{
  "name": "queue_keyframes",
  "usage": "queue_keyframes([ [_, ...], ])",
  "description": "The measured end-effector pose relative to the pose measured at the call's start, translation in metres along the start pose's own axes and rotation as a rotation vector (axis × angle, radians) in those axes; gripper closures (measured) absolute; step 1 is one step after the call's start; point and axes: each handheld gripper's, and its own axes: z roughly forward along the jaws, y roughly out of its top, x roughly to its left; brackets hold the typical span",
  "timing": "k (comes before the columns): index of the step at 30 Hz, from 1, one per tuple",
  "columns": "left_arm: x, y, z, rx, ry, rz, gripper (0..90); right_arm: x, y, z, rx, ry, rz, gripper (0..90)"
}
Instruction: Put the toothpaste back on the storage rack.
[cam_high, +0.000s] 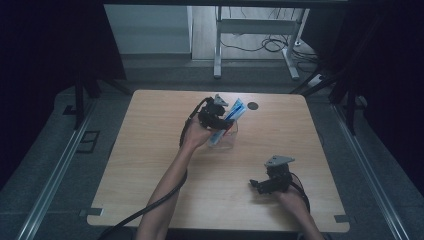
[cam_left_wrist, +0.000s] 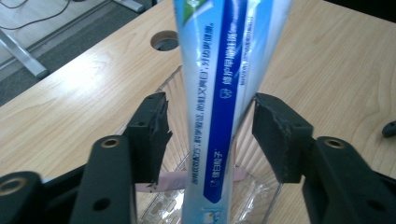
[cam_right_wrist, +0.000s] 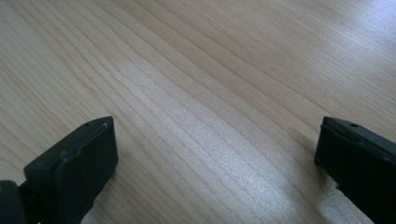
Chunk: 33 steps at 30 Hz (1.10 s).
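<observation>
While the right tongs (cam_right_wrist: 217, 154) gape, left tongs (cam_left_wrist: 210, 140) straddle the toothpaste tube (cam_left_wrist: 224, 93) unpinched.

Plenty of bare wooden table (cam_high: 150, 165) left of the left gripper (cam_high: 220, 116), also between it and the right gripper (cam_high: 256, 185). Blocked mid-table by a clear plastic container (cam_high: 226, 140) with a blue-and-white toothpaste tube (cam_left_wrist: 224, 93) leaning out of it, standing right between the left jaws with slim gaps either side. Cable hole (cam_high: 253, 106) just behind. Nothing between the wide-apart right jaws but tabletop.
</observation>
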Motion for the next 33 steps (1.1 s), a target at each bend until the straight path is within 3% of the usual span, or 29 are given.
queue_keyframes([
  [5, 0.004, -0.003, -0.003, -0.004, -0.016, -0.041, 30.1, 0.0, 0.0, 0.0, 0.0, -0.001, 0.0, 0.0],
  [14, 0.005, -0.007, -0.012, -0.025, -0.005, -0.096, 20.3, 0.0, 0.0, 0.0, 0.0, -0.001, -0.001, 0.0],
  [19, 0.004, -0.008, -0.018, -0.02, -0.003, -0.1, 15.9, 0.0, 0.0, 0.0, 0.0, -0.001, 0.0, 0.0],
  [33, -0.002, -0.011, -0.035, -0.035, -0.005, -0.084, 13.8, 0.0, 0.0, 0.0, 0.0, 0.0, 0.0, 0.0],
])
